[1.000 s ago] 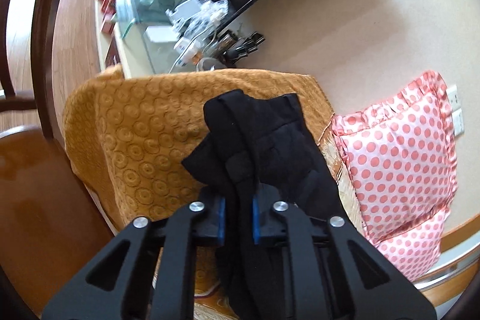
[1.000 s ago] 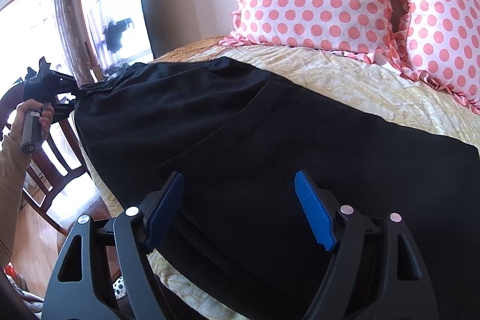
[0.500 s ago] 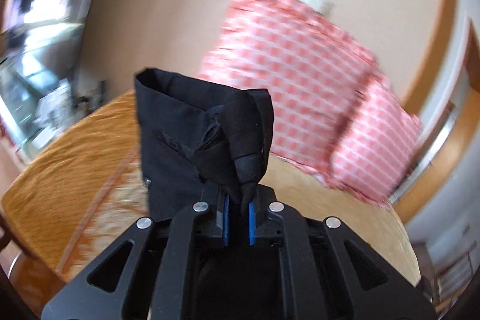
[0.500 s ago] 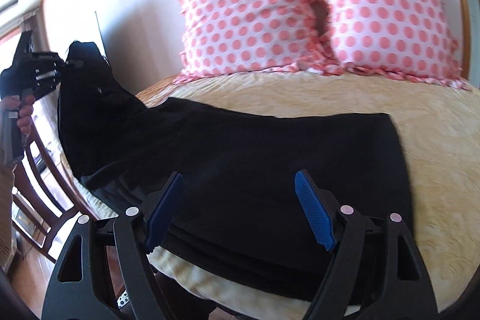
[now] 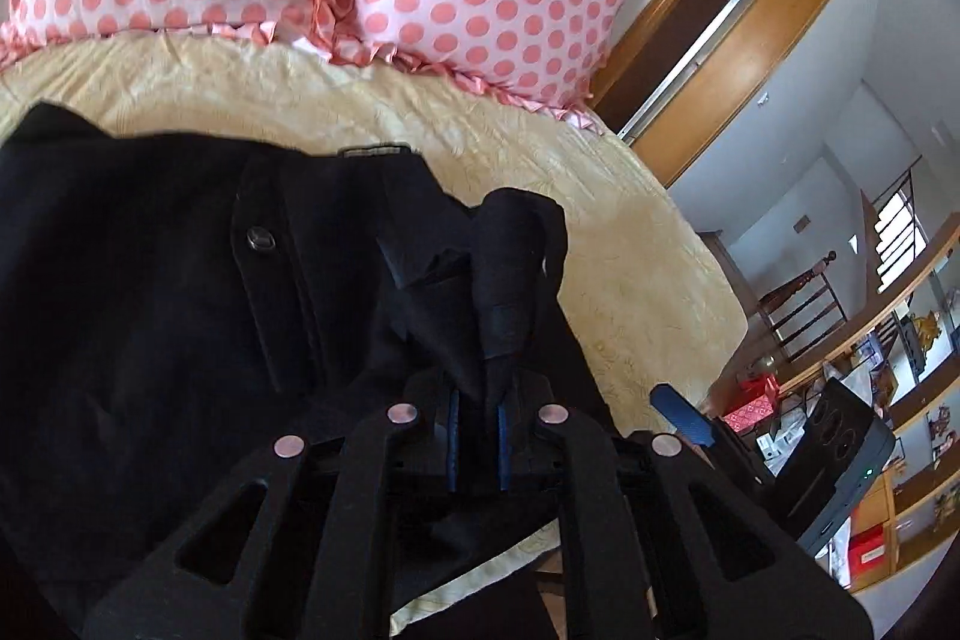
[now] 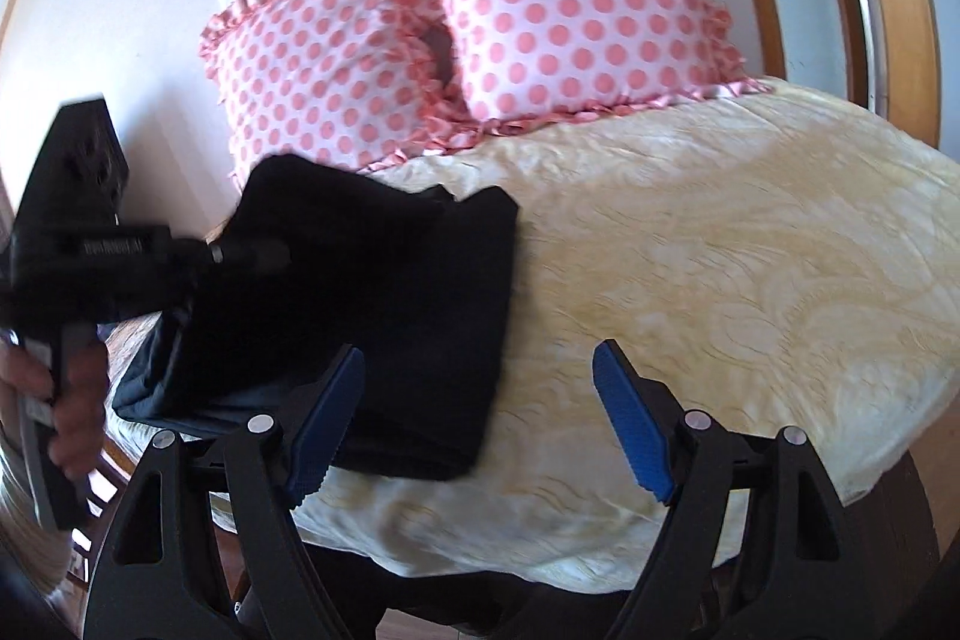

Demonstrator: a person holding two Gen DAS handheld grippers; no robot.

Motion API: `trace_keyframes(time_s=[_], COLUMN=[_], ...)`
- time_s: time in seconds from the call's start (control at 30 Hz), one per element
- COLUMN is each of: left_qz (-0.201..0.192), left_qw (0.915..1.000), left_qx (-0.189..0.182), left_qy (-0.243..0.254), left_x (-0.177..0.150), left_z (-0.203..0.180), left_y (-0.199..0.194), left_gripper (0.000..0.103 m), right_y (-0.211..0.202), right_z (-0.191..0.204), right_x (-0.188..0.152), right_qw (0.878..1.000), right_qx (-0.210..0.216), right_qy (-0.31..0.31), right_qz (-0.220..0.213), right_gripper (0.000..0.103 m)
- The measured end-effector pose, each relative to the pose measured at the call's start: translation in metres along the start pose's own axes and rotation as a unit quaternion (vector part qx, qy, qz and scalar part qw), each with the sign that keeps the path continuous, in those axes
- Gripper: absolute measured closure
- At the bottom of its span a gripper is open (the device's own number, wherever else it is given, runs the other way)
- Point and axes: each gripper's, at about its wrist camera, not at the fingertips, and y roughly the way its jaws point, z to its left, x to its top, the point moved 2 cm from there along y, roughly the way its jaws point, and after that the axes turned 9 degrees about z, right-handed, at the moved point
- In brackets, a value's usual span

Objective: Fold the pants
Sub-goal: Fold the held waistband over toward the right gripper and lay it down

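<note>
Black pants [image 6: 414, 292] lie folded over on the left part of the cream bedspread [image 6: 720, 280]. My left gripper [image 5: 477, 430] is shut on a bunched end of the pants [image 5: 180, 310] and holds it over the folded stack. The left gripper also shows in the right wrist view [image 6: 90, 250], held by a hand above the pants' left side. My right gripper [image 6: 474, 424] is open and empty, just in front of the pants' near edge. One of its blue pads [image 5: 684, 415] shows in the left wrist view.
Two pink polka-dot pillows [image 6: 480, 16] lean on the wall at the head of the bed. A wooden door frame [image 5: 750, 10] and shelves [image 5: 888, 430] stand to the right. A wooden chair [image 5: 798, 304] is beyond the bed's corner.
My left gripper has carried the pants' end across from the left side over the rest of the pants, folding them. My right gripper has stayed open near the front edge.
</note>
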Motion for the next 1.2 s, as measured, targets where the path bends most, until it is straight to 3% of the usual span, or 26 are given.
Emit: trace_keyframes(time_s=[0.17,0.23,0.43,0.57,0.73,0.83,0.9,0.97,1.03,1.1,1.13,1.2], left_qz=[-0.078,-0.083,-0.016,-0.026,-0.009,0.003,-0.011,-0.051,-0.101,-0.138,-0.144,-0.136], left_qw=[0.9959,0.9945,0.9944,0.9929,0.9932,0.993,0.9928,0.9922,0.9864,0.9751,0.9698,0.9662], left_qx=[0.027,0.017,0.019,0.028,0.022,-0.016,-0.023,0.005,0.073,0.145,0.176,0.203], left_qy=[0.038,0.061,0.103,0.113,0.114,0.117,0.117,0.114,0.108,0.096,0.089,0.081], left_x=[0.013,0.011,-0.019,-0.028,-0.041,-0.05,-0.056,-0.058,-0.056,-0.053,-0.052,-0.049], left_z=[-0.032,-0.049,-0.057,-0.055,-0.05,-0.049,-0.045,-0.035,-0.018,0.001,0.009,0.023], left_y=[-0.029,-0.027,0.022,0.026,0.03,0.016,-0.004,-0.029,-0.051,-0.064,-0.066,-0.063], left_gripper=[0.095,0.094,0.094,0.093,0.086,0.065,0.028,0.017,0.013,0.01,0.01,0.01], right_y=[-0.002,-0.004,-0.001,-0.004,-0.012,-0.021,-0.031,-0.04,-0.046,-0.037,-0.029,-0.01], right_z=[-0.014,-0.014,-0.018,-0.021,-0.023,-0.021,-0.015,-0.005,0.012,0.038,0.051,0.074], right_x=[0.0,-0.003,-0.007,-0.004,0.004,0.013,0.023,0.031,0.04,0.046,0.047,0.046], right_qw=[1.0,1.0,1.0,0.999,0.999,0.998,0.996,0.994,0.993,0.993,0.992,0.989], right_qx=[-0.008,-0.008,-0.019,-0.029,-0.042,-0.053,-0.063,-0.063,-0.042,-0.008,0.007,0.031], right_qy=[0.012,0.013,0.016,0.016,0.018,0.008,-0.005,-0.022,-0.046,-0.082,-0.101,-0.131], right_qz=[-0.005,-0.009,0.003,-0.001,-0.019,-0.037,-0.06,-0.083,-0.098,-0.088,-0.079,-0.055], right_gripper=[0.023,0.023,0.023,0.023,0.023,0.023,0.023,0.023,0.023,0.023,0.023,0.023])
